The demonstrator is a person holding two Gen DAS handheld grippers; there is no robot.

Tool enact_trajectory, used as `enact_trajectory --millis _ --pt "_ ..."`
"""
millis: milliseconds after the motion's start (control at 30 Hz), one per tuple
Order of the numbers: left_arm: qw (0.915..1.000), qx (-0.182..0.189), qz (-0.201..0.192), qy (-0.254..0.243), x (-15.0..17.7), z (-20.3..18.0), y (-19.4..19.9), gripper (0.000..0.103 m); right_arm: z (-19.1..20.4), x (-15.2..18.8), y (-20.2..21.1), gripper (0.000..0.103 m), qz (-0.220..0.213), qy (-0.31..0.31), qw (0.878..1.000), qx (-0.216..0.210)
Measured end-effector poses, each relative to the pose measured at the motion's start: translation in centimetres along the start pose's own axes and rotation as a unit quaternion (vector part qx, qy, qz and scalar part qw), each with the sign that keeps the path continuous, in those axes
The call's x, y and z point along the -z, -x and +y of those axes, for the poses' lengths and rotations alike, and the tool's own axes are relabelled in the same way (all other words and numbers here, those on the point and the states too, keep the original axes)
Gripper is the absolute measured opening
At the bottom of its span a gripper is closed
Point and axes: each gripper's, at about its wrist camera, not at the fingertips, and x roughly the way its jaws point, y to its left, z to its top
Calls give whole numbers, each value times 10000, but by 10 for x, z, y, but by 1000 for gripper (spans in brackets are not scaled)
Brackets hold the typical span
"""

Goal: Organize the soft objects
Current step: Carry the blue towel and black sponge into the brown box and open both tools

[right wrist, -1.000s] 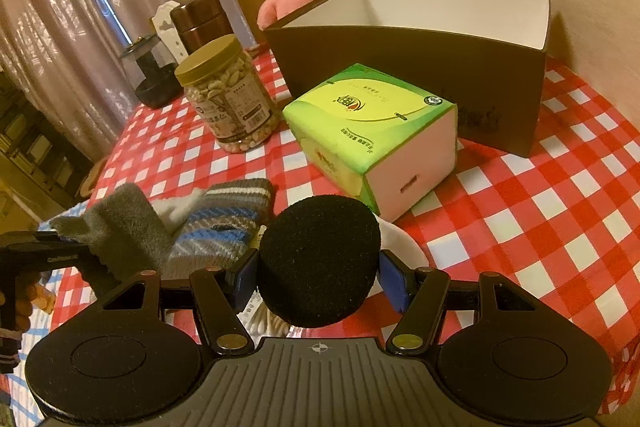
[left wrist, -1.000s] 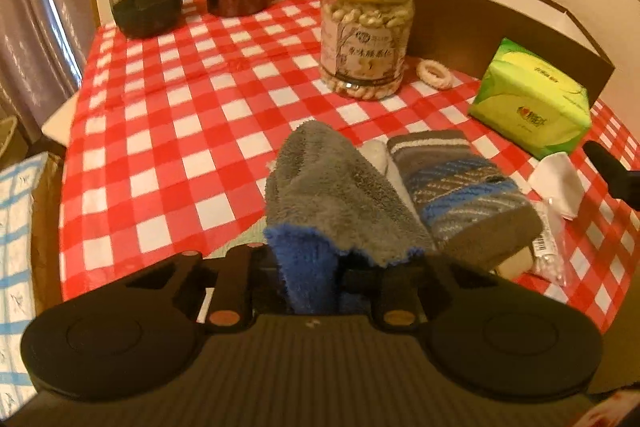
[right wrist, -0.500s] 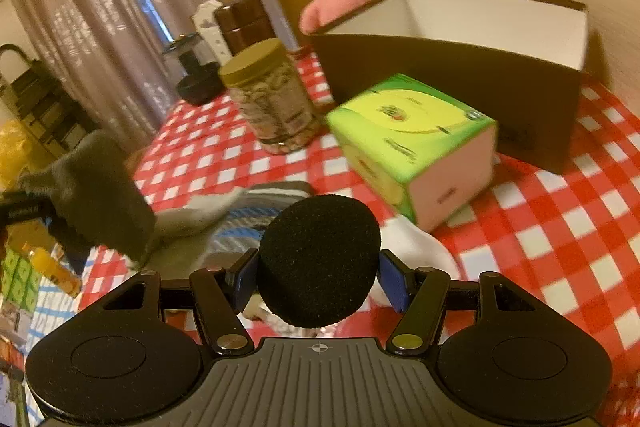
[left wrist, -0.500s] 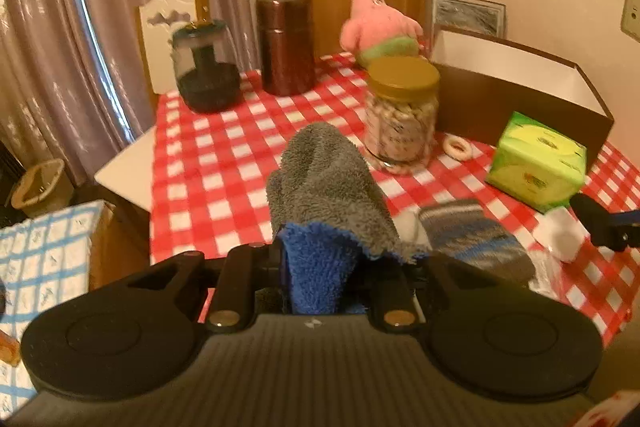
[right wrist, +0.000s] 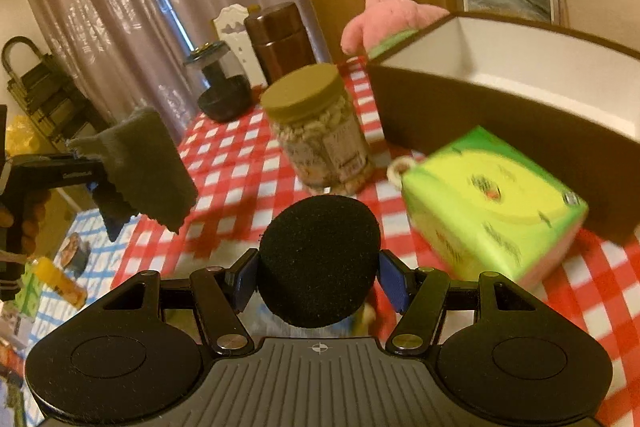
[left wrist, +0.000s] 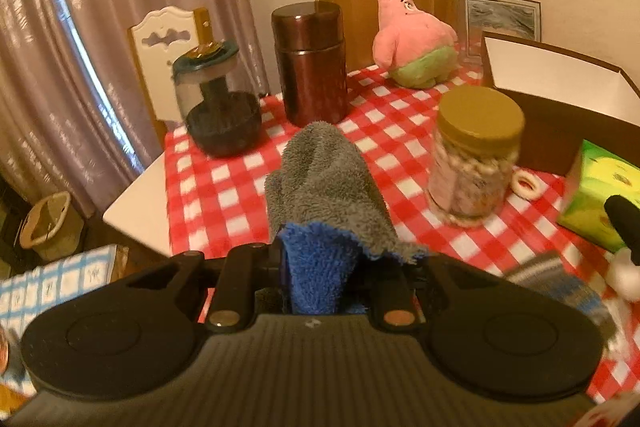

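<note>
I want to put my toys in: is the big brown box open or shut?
Open. The brown box has no lid on top, and the right wrist view looks straight down onto its white inner walls. What lies at its bottom cannot be seen.

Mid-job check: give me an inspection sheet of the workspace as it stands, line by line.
Surface: table under a red-and-white checked cloth.
Job's things: grey-and-blue towel held off the table; black foam ball held; striped sock lying on the cloth; pink plush at the far edge; brown box open.
Clutter: gold-lidded jar, green tissue box, brown canister, dark-based glass jar, white ring.
Grippers: left gripper shut on the towel; right gripper shut on the foam ball.
Cables: nothing seen.
Surroundings: curtains, white chair, framed picture.
</note>
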Motion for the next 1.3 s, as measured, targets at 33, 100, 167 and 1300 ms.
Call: enact_trajectory --millis 33,100,167,1300 --pt "10000 26 -22 -59 -7 2 -7 19 0 -6 -4 63 -35 -10 10000 34" --pt "9998 98 -92 -169 -23 4 -22 19 2 -19 -11 63 -125 -19 9999 114" --pt "9994 185 -139 -263 -39 4 -37 19 2 -33 -19 63 -220 -17 9995 227" --pt "9313 3141 -1122 -1462 -242 -190 -165 29 -125 -172 -68 63 -1068 -1256 9559 2432"
